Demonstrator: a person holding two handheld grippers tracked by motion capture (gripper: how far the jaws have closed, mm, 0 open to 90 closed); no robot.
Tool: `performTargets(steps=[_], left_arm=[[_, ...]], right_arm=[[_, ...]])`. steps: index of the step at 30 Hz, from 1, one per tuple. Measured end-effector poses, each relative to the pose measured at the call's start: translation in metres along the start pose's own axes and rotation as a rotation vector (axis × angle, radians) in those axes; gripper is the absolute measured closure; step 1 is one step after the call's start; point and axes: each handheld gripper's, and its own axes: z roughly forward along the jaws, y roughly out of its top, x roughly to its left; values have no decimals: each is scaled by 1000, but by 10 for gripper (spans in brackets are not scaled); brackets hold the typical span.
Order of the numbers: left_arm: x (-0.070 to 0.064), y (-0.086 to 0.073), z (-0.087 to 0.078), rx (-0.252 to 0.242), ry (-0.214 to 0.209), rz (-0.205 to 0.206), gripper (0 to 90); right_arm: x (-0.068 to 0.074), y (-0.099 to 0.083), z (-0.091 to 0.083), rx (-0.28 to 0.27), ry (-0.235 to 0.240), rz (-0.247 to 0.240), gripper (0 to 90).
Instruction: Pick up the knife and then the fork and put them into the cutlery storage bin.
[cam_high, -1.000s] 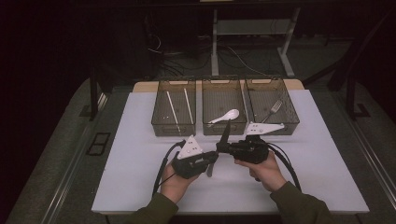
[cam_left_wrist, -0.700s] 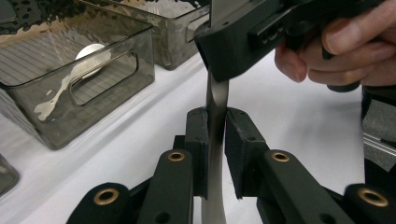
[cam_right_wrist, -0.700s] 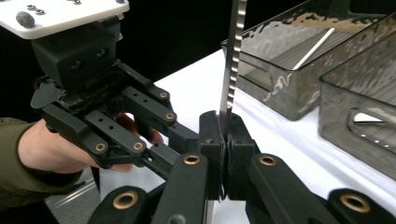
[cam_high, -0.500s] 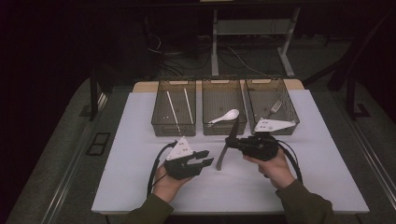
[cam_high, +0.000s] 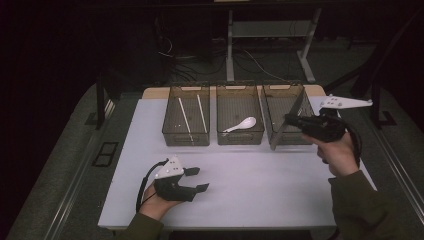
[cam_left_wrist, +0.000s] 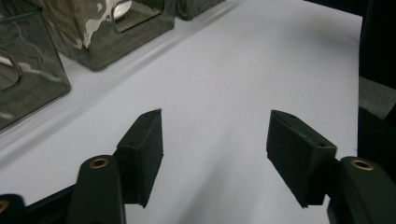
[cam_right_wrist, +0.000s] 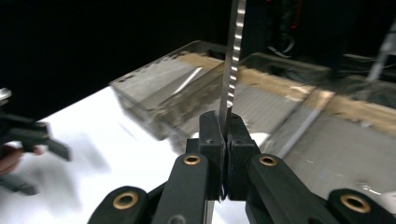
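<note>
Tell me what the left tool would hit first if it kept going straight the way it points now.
Probably nothing soon. The left tool, jaws open, points across bare white table; the clear bins sit off to the side of that line. Depth is hard to judge, so this is a guess.

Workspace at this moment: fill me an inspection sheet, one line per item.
Surface: white table, bare in front.
Job's things: three clear bins; chopsticks in left bin, white spoon in middle bin, serrated knife clamped by right gripper.
Clutter: nothing seen.
Grippers: left gripper open, low over table; right gripper shut on knife, by right bin.
Cables: one trails from each gripper; more on floor behind.
Surroundings: dark; table legs behind.
</note>
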Motion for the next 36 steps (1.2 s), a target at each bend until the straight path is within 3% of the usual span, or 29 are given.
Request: performTargets(steps=[9,13,16,23,26,32,36], left_arm=[[3,-1,1,8,9,7,325],[4,-3,-1,6,8,-6,310],[7,-4,-1,10,12,-10,283],[11,-6,-1,22,15,-20,227],[11,-6,0,23,12,-19,220],[11,-6,1,33,6,-17,212],[9,-6,1,28,5,-15,210]], right_arm=[[-40,33,-13,25,-167,-35,882],[-60,41,-7,86,-252,-52,882],[-75,40,3,146,-291,-42,881],[-105,18,27,325,-330,-30,882],[-113,10,35,393,-323,-18,881],[-120,7,47,378,-314,-3,879],[-120,1,70,407,-318,-13,877]])
